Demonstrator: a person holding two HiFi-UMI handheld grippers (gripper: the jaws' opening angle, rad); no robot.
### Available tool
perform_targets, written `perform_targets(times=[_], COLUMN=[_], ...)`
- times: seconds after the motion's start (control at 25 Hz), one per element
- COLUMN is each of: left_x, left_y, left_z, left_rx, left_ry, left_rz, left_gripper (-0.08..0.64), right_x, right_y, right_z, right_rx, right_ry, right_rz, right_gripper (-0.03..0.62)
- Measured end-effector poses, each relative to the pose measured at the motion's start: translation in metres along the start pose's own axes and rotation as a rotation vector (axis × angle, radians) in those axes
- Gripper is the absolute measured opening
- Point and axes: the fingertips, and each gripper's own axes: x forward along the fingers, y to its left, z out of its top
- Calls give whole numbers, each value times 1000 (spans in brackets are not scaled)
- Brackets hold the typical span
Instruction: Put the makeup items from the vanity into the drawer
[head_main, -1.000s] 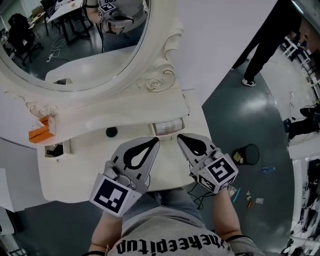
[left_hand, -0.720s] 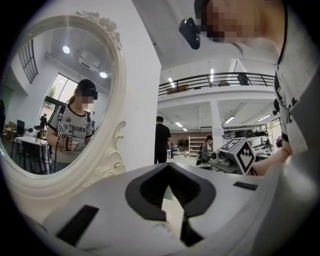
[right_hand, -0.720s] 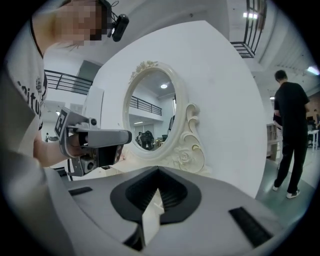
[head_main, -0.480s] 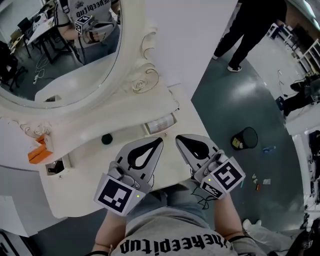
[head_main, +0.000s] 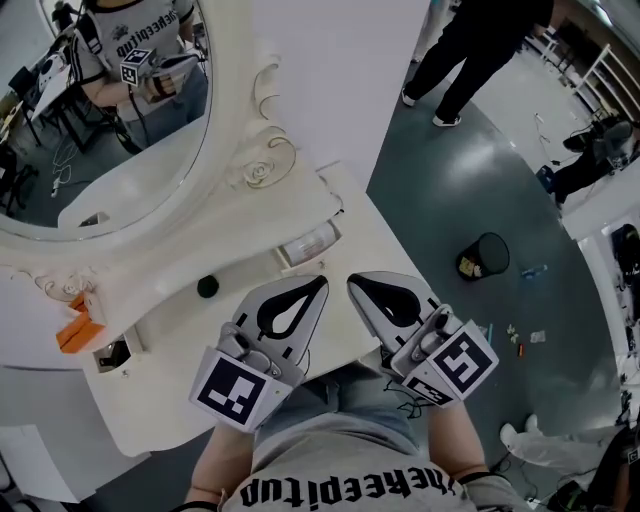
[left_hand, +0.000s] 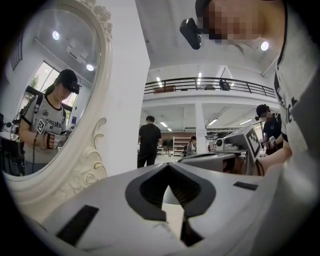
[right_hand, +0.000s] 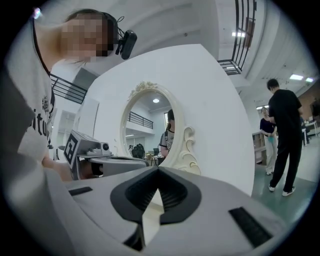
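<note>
While the left tool (head_main: 316, 285) and right tool (head_main: 354, 281) hovered side by side over the counter's (head_main: 160, 385) front edge, bare top lay ahead of them. Both had jaws pressed together, holding nothing. A black jar (head_main: 207, 287) and a pale tube (head_main: 308, 245) sat beyond, near the mirror (head_main: 262, 170).

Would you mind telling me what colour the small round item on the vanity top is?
The round item looks black or very dark; the head view shows it best.
</note>
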Motion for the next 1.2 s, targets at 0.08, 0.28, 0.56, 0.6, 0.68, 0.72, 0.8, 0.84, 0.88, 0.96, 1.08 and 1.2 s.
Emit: perform_targets(times=[0.08, 0.28, 0.56, 0.6, 0.68, 0.72, 0.8, 0.84, 0.88, 0.96, 1.08, 1.2], left_x=[0, 0, -2, -2, -2, -2, -2, -2, -1, -1, 1, 3], left_y=[-2, -5, -7, -8, -8, -8, -9, -9, -10, -10, -10, -11], left_z=[1, 3, 5, 5, 6, 6, 6, 5, 5, 6, 7, 7], left_rx=[3, 6, 7, 9, 9, 9, 10, 11, 12, 10, 5, 6], left_ry=[-1, -3, -6, -7, -10, -11, -13, -14, -14, -15, -16, -16], left_rz=[-19, -42, -53, -53, -54, -53, -52, -51, -50, -49, -45, -42], left_gripper=[18, 18, 18, 18, 18, 18, 18, 18, 18, 18, 18, 18], right_x=[-3, -5, -6, -6, -7, -7, -7, -7, -8, -8, -9, -10], right_y=[2, 6, 12, 12, 13, 13, 13, 13, 13, 12, 11, 10], right_z=[3, 8, 12, 12, 14, 14, 15, 15, 16, 17, 19, 20], right_rx=[-2, -20, -27, -27, -28, -29, -31, -32, -33, -36, -38, -36], right_ry=[-9, -14, -24, -26, -30, -32, -38, -39, -40, -40, -41, -43], right_rz=[-19, -36, -36, -36, -35, -35, -32, -31, -30, -28, -25, -23], right_gripper=[12, 11, 11, 11, 11, 11, 11, 11, 11, 11, 11, 11])
